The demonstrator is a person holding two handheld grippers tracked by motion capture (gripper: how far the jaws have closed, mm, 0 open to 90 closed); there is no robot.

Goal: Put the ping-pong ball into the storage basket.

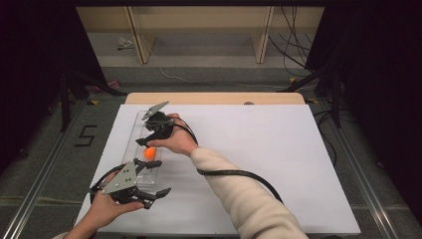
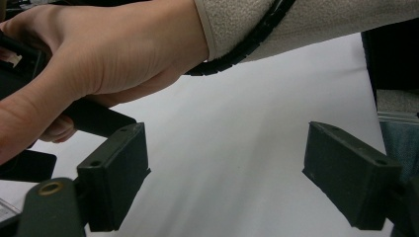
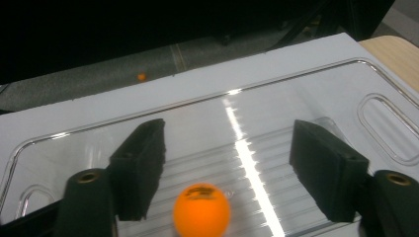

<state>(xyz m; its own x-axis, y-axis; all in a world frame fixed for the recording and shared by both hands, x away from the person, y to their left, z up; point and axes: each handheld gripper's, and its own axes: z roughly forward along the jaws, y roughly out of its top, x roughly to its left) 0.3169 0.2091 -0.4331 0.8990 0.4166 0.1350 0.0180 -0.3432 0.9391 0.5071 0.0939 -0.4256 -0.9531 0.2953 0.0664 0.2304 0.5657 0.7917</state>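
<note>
Orange ball sits in the clear tray near the bench's left edge, approx. midway along the tray. Right gripper hangs over it, fingers spread wide, nothing held; ball lies between them but low and toward the gripper's base, i.e. slightly short of the pads. Right gripper is much nearer. Left gripper, at the bench's front-left corner, also spread and empty, aims across bare white bench.

ball in tray | tray on table's left side
</note>
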